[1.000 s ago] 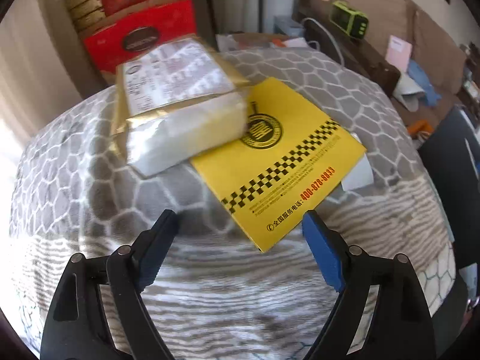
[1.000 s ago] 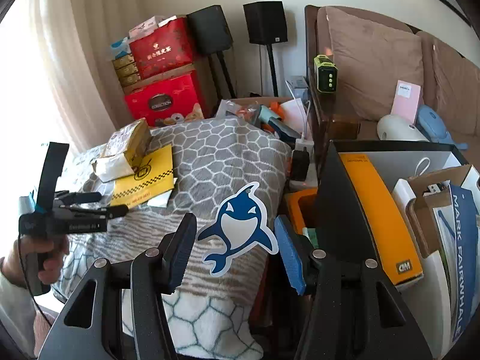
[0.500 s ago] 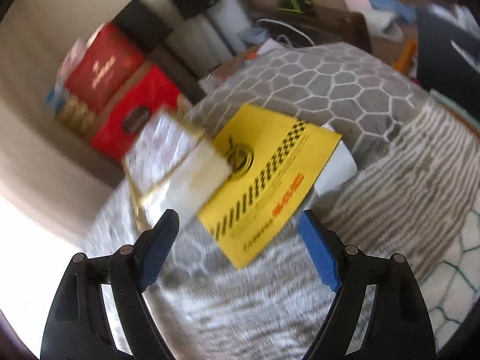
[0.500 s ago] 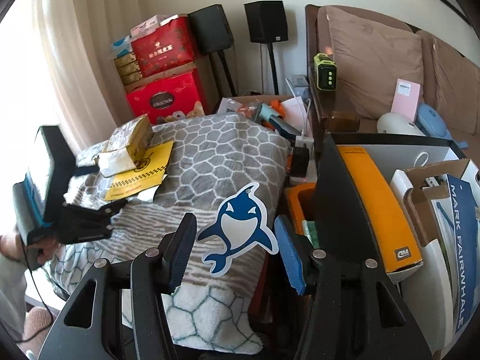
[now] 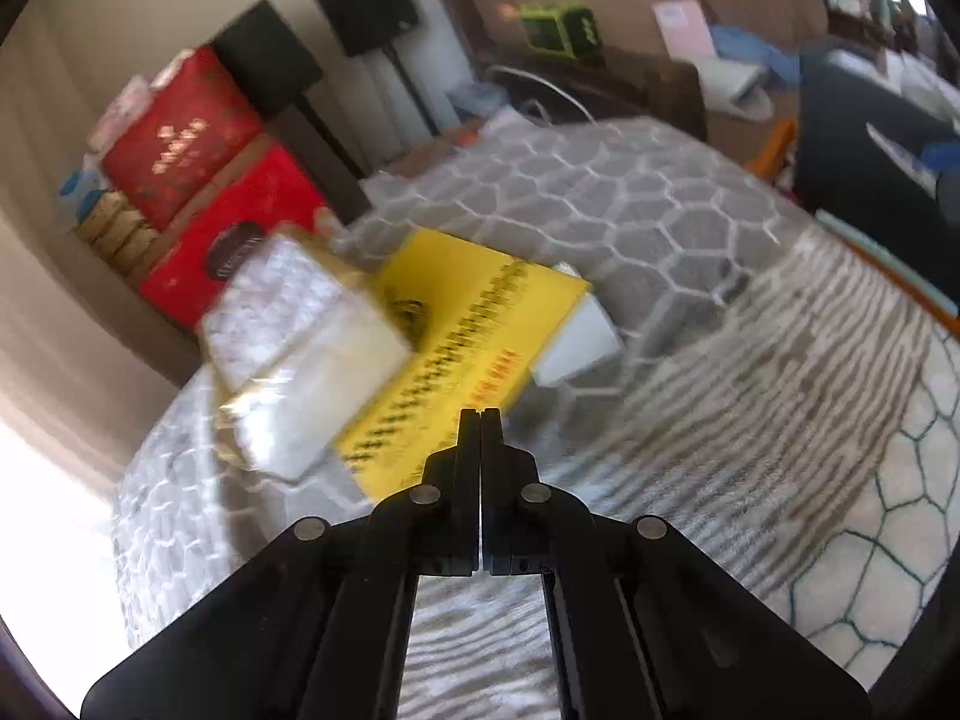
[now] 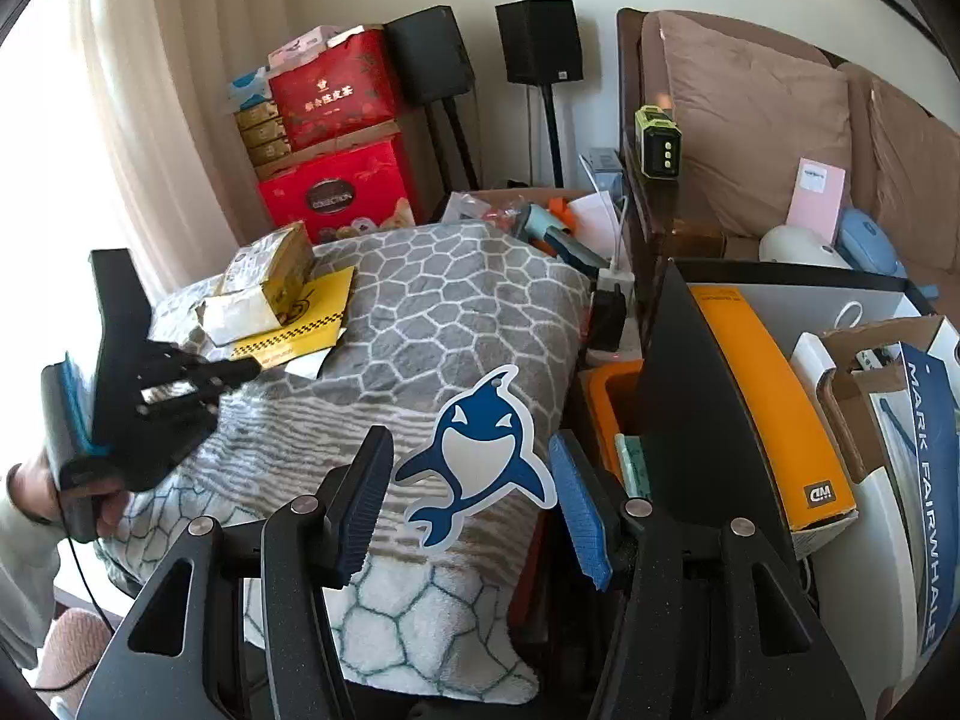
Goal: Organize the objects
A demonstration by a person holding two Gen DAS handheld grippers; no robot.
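Left gripper (image 5: pixel 480 420) fingers snapped together empty; right gripper (image 6: pixel 471 489) fingers wide around whale sticker (image 6: pixel 477 453)

The left tool (image 5: pixel 480 415) has been closed: its fingers, wide apart in both earlier left wrist views, are now pressed together with nothing seen between them. The tool has been rolled, so that the yellow envelope (image 5: pixel 474 324) and the foil-wrapped packet (image 5: pixel 300 354) on it, formerly lying nearly square to the left wrist view, now appear tilted and shifted toward the left; the view is blurred. In the right wrist view the left tool (image 6: pixel 255 367) has been brought closer to the yellow envelope (image 6: pixel 300 324) on the patterned blanket (image 6: pixel 456 312), with its tips just short of the near edge.
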